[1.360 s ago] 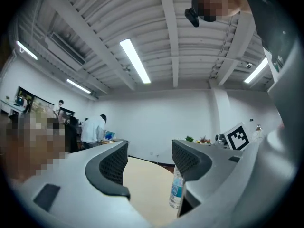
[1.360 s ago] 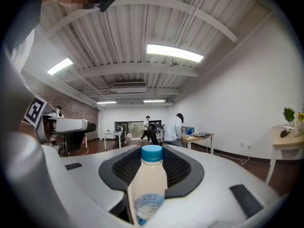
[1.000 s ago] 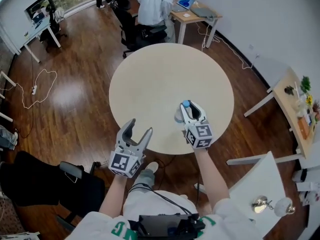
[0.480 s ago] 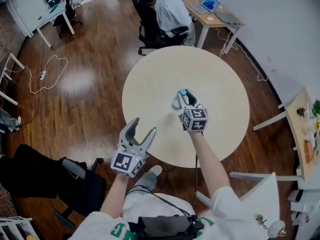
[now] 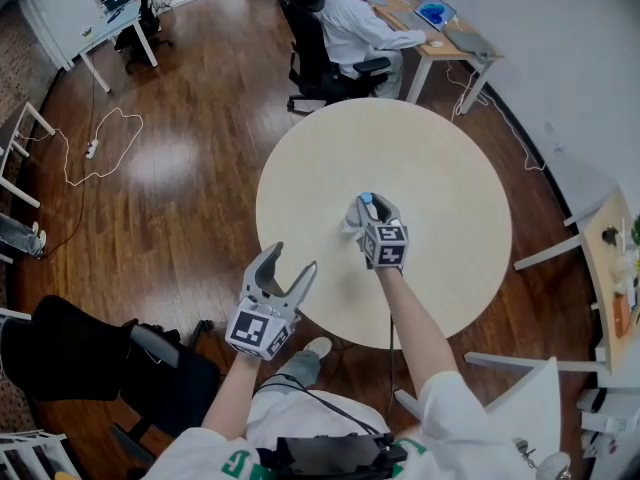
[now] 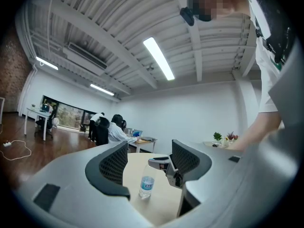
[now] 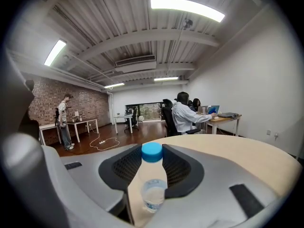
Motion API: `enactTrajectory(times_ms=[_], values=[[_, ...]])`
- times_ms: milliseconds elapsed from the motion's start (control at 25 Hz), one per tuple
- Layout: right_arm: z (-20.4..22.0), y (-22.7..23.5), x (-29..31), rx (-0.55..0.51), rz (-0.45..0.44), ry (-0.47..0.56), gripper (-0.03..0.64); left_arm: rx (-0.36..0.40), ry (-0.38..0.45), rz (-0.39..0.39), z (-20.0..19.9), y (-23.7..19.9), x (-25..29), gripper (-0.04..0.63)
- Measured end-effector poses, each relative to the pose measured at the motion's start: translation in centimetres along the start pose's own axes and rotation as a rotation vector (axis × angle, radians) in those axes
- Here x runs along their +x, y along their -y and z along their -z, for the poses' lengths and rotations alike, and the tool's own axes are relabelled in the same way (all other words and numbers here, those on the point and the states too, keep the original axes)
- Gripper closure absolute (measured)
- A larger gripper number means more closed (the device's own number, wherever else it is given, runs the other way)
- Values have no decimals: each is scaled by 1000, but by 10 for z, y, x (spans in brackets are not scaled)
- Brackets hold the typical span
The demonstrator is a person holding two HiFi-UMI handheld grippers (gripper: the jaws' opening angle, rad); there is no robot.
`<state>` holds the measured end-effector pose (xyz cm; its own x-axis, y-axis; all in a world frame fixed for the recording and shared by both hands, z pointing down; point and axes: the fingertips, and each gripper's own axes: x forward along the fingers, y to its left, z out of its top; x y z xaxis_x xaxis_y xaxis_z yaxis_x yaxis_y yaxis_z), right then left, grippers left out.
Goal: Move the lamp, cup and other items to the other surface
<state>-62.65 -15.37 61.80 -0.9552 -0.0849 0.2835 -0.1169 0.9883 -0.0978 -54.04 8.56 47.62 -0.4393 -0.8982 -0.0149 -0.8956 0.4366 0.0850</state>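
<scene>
Currently one blue-capped bottle [image 7: 152, 184], seemingly holding clear liquid, stands clamped between my right gripper [image 5: 368, 206] fingers at the middle of the single round table [image 5: 440, 158]. My left gripper [image 5: 291, 260] gapes, empty.

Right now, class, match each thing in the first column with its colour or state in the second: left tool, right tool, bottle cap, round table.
Column one:
1. left tool
2. right tool
3. bottle cap
4. round table

Column two:
a. pale beige
b. shut on the water bottle
c. blue
d. open, holding nothing

Pairs: 1-d, 2-b, 3-c, 4-a
</scene>
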Motion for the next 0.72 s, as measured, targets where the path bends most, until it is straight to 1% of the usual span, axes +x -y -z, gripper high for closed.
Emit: enactTrajectory(times_ms=[80, 120, 200, 280, 320, 480, 720], values=[[-1, -2, 7, -18, -11, -11, 455, -7, -9, 5, 3, 1, 1, 314], [0, 0, 11, -31, -7, -25, 442, -10, -10, 5, 5, 2, 2, 314], [4, 6, 14, -46, 21, -55, 367, -11, -11, 8, 7, 5, 3, 314], [5, 11, 12, -38, 37, -66, 249, -4, -13, 14, 9, 8, 3, 314], [4, 10, 10, -30, 35, -61, 238, -1, -13, 16, 9, 9, 2, 314], [-12, 6, -3, -32, 13, -7, 238, -8, -2, 18, 6, 10, 3, 314], [-54, -7, -39, -19, -18, 119, 238, -27, 5, 45, -4, 24, 5, 314]])
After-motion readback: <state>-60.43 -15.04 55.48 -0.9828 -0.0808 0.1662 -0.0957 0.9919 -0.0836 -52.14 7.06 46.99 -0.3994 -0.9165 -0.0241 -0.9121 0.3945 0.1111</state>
